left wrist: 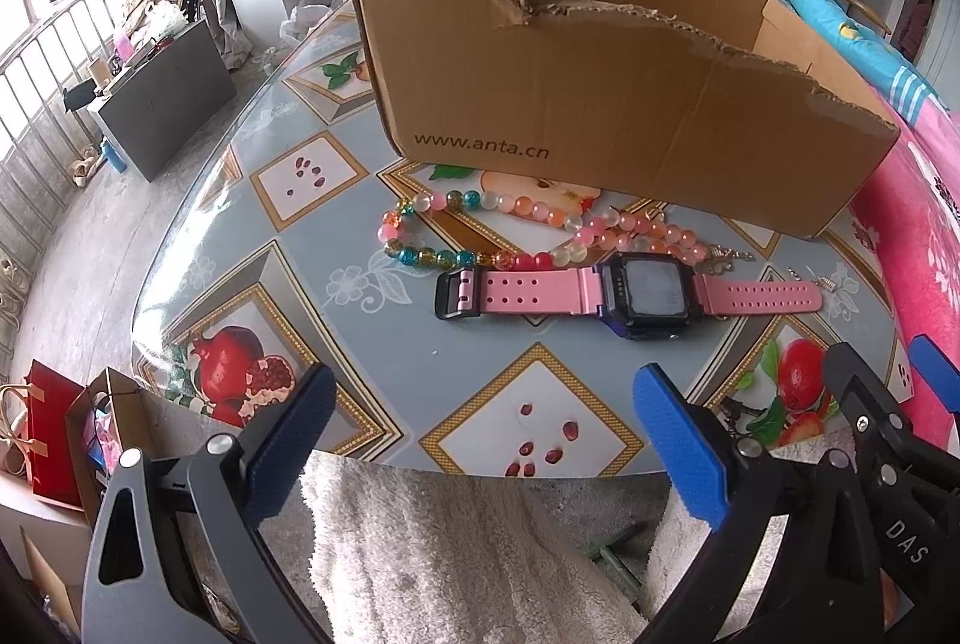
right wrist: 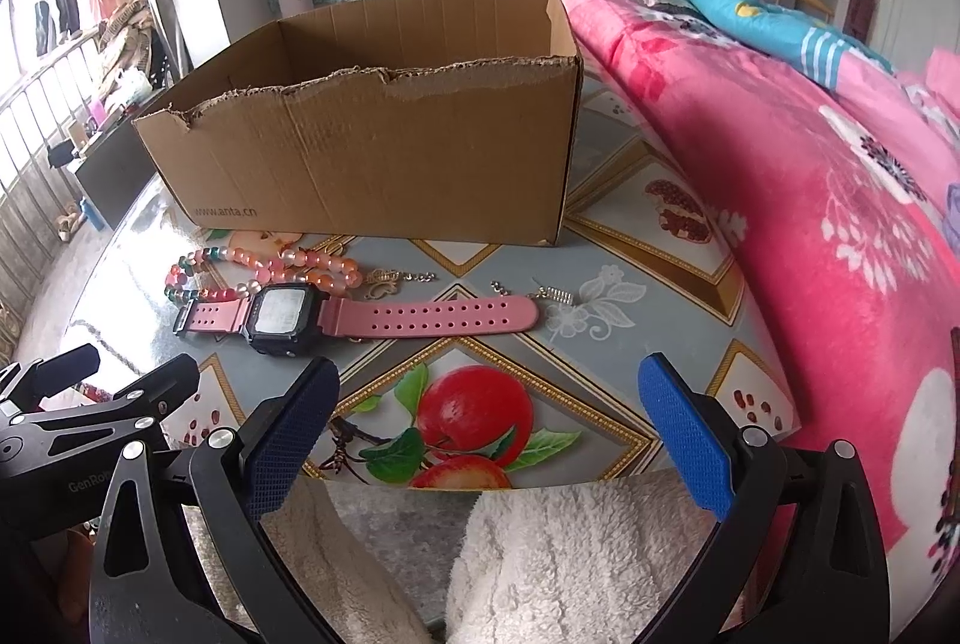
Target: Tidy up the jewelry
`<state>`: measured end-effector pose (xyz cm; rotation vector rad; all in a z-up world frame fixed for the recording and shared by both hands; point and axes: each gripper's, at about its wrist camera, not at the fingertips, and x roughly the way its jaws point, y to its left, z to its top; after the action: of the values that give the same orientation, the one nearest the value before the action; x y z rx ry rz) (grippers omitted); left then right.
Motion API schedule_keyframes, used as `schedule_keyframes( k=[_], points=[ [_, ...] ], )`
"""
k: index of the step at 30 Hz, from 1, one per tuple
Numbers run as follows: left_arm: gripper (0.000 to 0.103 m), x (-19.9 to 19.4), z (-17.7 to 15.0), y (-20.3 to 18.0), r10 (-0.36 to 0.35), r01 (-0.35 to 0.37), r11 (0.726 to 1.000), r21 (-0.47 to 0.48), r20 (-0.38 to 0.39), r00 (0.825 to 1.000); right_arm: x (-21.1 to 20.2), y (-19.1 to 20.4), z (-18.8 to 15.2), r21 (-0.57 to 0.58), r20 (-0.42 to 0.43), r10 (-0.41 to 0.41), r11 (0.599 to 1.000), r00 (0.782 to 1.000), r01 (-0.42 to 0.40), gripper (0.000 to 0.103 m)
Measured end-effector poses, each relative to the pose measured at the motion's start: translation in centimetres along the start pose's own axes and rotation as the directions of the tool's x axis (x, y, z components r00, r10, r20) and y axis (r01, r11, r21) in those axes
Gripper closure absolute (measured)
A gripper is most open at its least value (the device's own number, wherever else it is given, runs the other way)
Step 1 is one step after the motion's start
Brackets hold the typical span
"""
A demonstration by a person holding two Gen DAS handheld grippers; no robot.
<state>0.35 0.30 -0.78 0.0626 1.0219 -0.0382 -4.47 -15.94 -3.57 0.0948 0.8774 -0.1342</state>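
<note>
Both the left gripper and the right gripper hang released and empty at the near table edge. Beyond them the pink watch lies flat, light, with a bendy strap; I would grip its stiff case. Just behind it lies the bead necklace, slippery and loose, in front of the cardboard box.

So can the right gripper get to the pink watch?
Probably yes. The right gripper is open, and only bare table lies between it and the pink-strapped digital watch, which lies flat before the cardboard box.
</note>
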Motion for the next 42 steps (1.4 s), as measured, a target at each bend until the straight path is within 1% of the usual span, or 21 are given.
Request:
schedule_keyframes(
  k=[19,42],
  points=[
    [0.006,0.0,-0.06,0.08,0.002,-0.002,1.0,-0.001,0.001,1.0,0.16,-0.5,0.26,0.011,-0.004,-0.016,1.0,1.0,0.016,0.007],
    [0.006,-0.2,-0.13,-0.03,0.015,-0.015,1.0,0.001,0.008,1.0,0.28,-0.1,0.58,0.008,0.0,-0.02,1.0,1.0,0.02,0.007]
  ],
)
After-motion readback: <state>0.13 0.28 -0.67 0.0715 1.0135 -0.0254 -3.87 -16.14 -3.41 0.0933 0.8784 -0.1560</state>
